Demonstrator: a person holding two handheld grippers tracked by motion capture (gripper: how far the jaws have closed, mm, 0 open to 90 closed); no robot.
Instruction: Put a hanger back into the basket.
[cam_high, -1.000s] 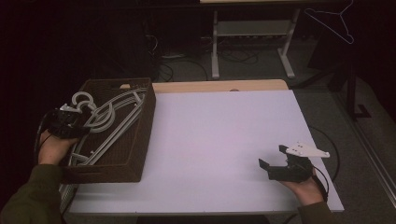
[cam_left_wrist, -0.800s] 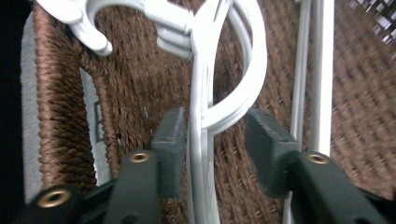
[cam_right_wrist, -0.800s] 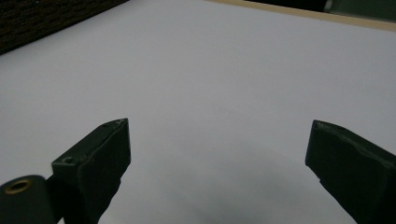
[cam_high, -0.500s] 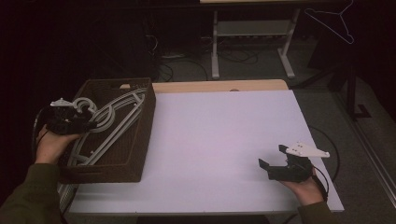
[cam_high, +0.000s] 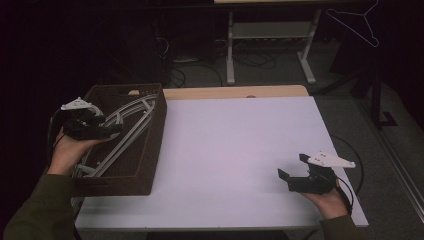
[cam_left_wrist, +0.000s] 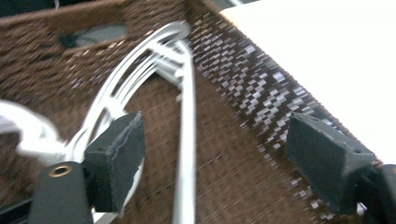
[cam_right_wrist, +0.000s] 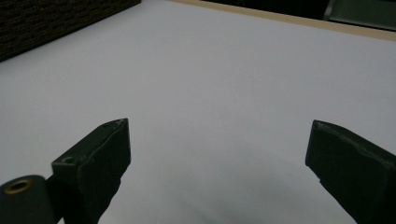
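Note:
A dark brown woven basket (cam_high: 150, 150) stands at the table's left edge and holds several white plastic hangers (cam_high: 131, 125). My left gripper (cam_high: 112, 129) hovers over the basket's left side, open, jaws pointing right across the hangers. In the left gripper view the hangers (cam_left_wrist: 187, 121) run between its wide-apart jaws, untouched, with the basket wall (cam_left_wrist: 261, 98) behind. My right gripper (cam_high: 292, 170) rests low over the white table (cam_high: 225, 145) near the front right corner, open and holding nothing. Its own view has bare table (cam_right_wrist: 210, 84) between the jaws.
A wire hanger (cam_high: 357, 20) hangs at the upper right beyond the table. A metal stand (cam_high: 270, 45) and cables (cam_high: 250, 60) lie on the dark floor behind. The basket corner (cam_right_wrist: 56, 23) is at the upper left of the right gripper view.
My left gripper has risen and shifted toward the far side of the basket, away from the hanger hooks. The right gripper has stayed put.

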